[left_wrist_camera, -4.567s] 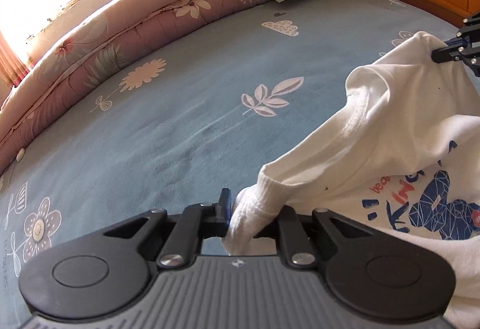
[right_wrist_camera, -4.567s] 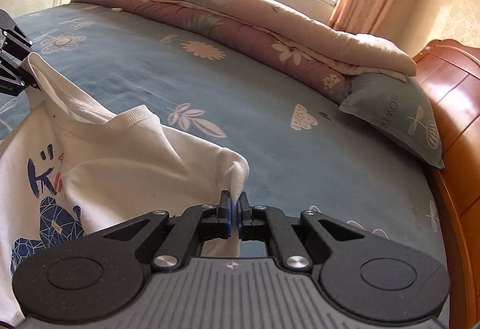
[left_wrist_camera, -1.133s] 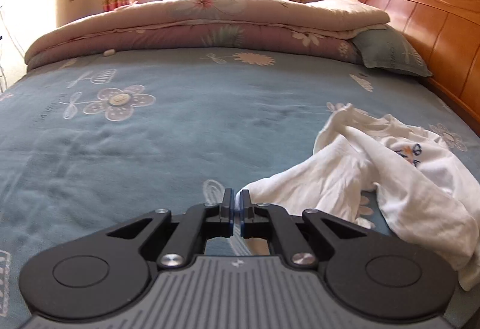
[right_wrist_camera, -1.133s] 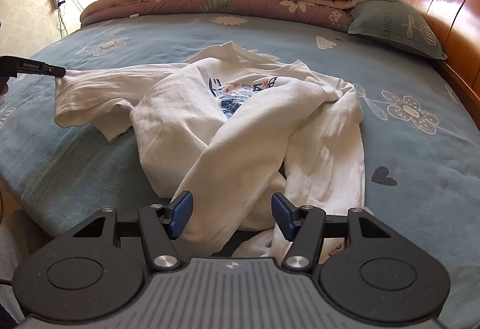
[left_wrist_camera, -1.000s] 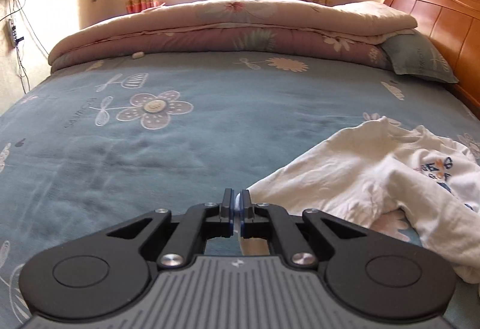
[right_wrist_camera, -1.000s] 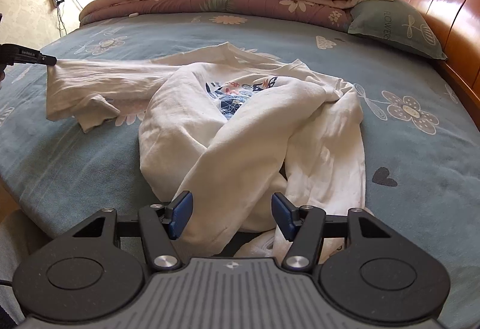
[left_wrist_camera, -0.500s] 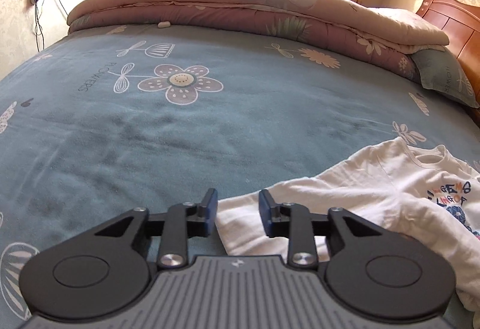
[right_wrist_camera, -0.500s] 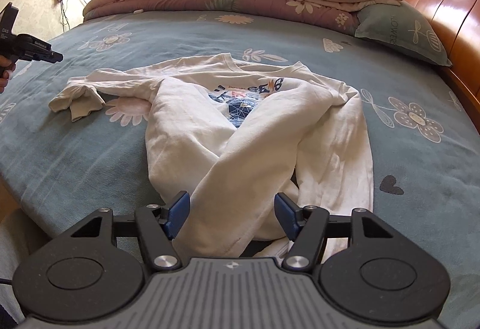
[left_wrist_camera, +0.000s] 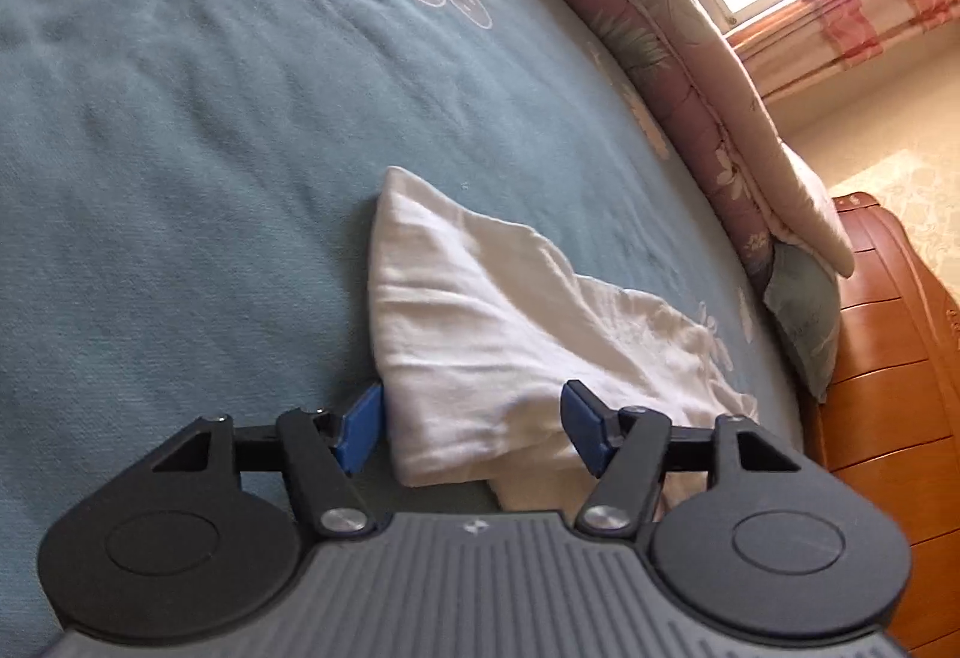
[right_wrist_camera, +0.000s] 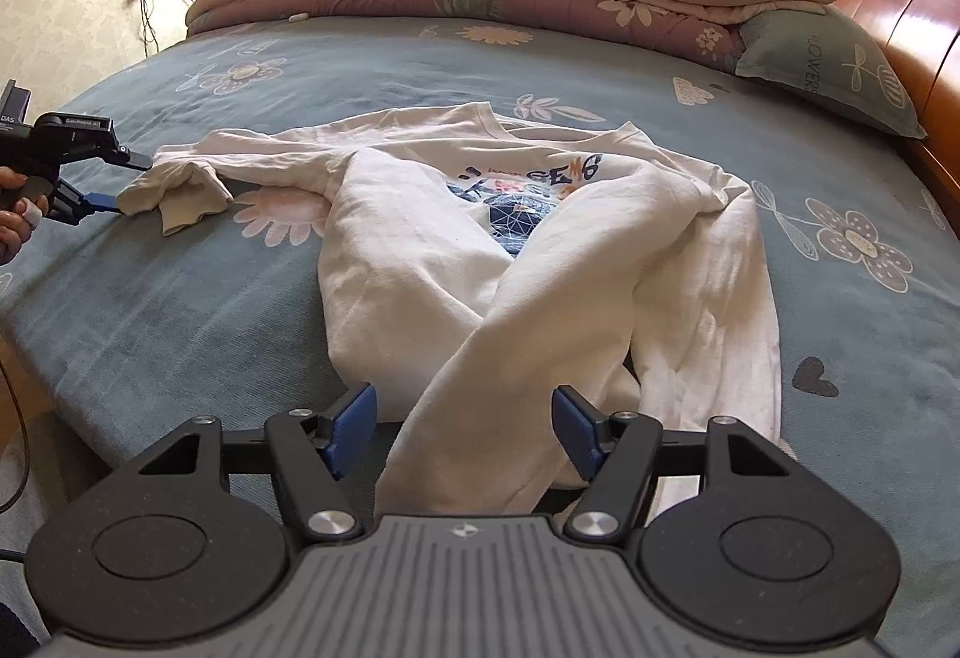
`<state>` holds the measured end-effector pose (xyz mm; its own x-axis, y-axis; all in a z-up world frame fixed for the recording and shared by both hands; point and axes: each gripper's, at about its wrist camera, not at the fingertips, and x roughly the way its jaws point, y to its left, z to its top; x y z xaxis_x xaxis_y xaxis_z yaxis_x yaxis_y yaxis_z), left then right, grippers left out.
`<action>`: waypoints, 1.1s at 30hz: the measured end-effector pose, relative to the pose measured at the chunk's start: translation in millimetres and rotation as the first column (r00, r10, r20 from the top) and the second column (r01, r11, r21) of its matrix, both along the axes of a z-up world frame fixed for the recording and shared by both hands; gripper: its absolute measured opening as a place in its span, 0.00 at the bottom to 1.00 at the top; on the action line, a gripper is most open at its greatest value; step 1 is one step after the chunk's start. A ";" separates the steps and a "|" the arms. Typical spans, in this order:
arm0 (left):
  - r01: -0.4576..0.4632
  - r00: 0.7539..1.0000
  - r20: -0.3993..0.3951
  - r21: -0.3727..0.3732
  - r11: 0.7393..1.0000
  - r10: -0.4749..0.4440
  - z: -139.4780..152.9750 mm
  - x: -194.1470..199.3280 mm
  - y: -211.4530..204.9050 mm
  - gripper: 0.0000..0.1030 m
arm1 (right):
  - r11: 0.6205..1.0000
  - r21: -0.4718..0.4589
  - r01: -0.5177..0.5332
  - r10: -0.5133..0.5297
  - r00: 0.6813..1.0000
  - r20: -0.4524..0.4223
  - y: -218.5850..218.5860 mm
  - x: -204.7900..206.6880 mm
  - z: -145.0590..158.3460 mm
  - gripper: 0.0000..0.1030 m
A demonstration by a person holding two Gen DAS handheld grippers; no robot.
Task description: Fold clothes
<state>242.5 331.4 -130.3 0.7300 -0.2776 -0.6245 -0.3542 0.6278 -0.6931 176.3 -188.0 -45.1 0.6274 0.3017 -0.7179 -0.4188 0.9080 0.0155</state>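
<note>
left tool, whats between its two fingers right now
The cuff end of the white shirt's sleeve lies between the open fingers of the left tool; they have just been opening. The left wrist view shows it, on the blue bedsheet.

The pillow (right_wrist_camera: pixel 822 57) by the headboard carries the word "FLOWERS", printed sideways in dark letters. The shirt (right_wrist_camera: pixel 540 250) has a chest print with large letters reading about "GEN" in dark blue and orange, above a blue graphic; a smaller word before them is too small to read. The left gripper (right_wrist_camera: pixel 129 178), seen from the right wrist view, bears a small white label starting "Gen", the rest unclear, and the letters "DAS" on its body at the frame's left edge.
</note>
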 end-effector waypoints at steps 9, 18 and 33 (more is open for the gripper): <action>0.133 0.990 0.035 0.125 0.983 -0.138 26.5 82.8 -52.8 0.63 | 0.999 -0.012 0.034 -0.034 0.999 -0.014 -9.4 -1.5 -5.0 0.69; 0.298 0.943 0.071 0.258 0.919 -0.325 52.9 128.3 -126.5 0.65 | 0.999 -0.017 0.037 -0.037 0.999 -0.027 -11.3 -1.6 -8.7 0.70; 0.288 0.933 0.070 0.436 0.852 -0.352 52.2 35.0 -96.4 0.66 | 1.000 -0.004 0.006 -0.006 1.000 -0.027 -4.4 0.3 -11.7 0.70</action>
